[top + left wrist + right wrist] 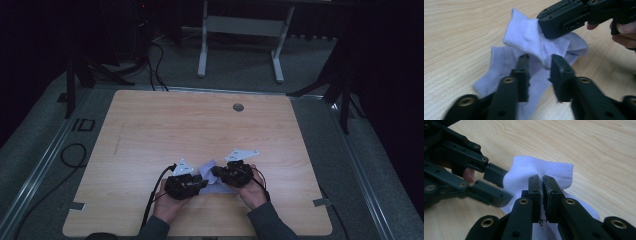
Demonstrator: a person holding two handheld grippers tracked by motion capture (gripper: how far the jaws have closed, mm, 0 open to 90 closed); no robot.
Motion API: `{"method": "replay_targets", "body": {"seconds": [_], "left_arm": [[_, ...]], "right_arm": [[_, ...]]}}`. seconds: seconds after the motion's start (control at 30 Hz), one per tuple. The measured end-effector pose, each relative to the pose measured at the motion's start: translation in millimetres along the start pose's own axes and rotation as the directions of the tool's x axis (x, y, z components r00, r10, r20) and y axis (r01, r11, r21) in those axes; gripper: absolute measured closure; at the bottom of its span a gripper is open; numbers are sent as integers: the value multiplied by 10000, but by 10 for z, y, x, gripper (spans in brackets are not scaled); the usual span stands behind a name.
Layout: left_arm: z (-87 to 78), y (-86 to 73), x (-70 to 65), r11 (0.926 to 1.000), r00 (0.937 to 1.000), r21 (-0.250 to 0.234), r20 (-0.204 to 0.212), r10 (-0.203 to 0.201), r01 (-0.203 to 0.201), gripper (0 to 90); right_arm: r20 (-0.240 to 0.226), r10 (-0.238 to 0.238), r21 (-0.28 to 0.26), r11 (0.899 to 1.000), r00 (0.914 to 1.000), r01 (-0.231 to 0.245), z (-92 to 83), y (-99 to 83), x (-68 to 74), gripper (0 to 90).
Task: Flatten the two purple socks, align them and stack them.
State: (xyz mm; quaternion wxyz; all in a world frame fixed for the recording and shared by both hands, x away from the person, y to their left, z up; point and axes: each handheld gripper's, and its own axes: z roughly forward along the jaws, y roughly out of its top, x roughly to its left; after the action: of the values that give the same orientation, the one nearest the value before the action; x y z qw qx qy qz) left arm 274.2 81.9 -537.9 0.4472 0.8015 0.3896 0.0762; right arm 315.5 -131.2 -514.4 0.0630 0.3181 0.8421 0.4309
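Observation:
Pale lilac socks [212, 175] lie near the front edge of the wooden table [150, 130], between both hands. My right gripper [541, 178] is shut on one sock [541, 166] just below its ribbed cuff and holds that cuff [524, 35] up off the table. A second ribbed cuff [496, 65] lies flat beneath it. My left gripper [539, 58] faces the right one. Its jaws stand apart, with the hanging fabric of the raised sock in the gap, and the pads do not visibly press on it. In the high view the left gripper [200, 182] and the right gripper [216, 172] nearly meet.
A round grommet [238, 107] sits near the table's far edge. Cables [150, 200] trail from the grippers toward the front edge. A white desk frame [240, 35] stands on the floor beyond the table, and dark stands flank both sides.

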Motion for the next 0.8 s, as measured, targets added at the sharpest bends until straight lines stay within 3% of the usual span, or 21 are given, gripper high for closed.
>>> {"method": "replay_targets", "body": {"seconds": [0.1,0.17,0.23,0.43,0.53,0.63,0.8], "left_arm": [[1,-3,-10,9999,9998,45,-199,94,-93,877],[-6,-2,-7,10000,9997,50,-231,85,-84,885],[-12,-2,-5,9999,9996,41,-282,94,-93,887],[-28,-4,11,9999,9991,72,-404,113,-111,887],[-35,-8,19,10000,9990,58,-437,74,-72,887],[-37,-11,27,9999,9988,90,-483,69,-65,887],[-37,-16,33,9999,9986,120,-522,70,-64,887]], "right_arm": [[-136,-95,95,9999,9999,97,5,-4,12,830],[-185,-341,74,9994,9992,342,-17,-1,22,768],[-227,-270,-164,9995,9994,266,-80,12,12,714],[134,16,-747,9972,9999,-6,-377,14,-122,684],[788,175,-419,9990,9967,-142,-463,-66,-225,690],[1444,369,291,9987,9888,-415,-466,-193,-325,689],[1492,650,1197,9893,9867,-833,-355,-379,-398,677]]}}
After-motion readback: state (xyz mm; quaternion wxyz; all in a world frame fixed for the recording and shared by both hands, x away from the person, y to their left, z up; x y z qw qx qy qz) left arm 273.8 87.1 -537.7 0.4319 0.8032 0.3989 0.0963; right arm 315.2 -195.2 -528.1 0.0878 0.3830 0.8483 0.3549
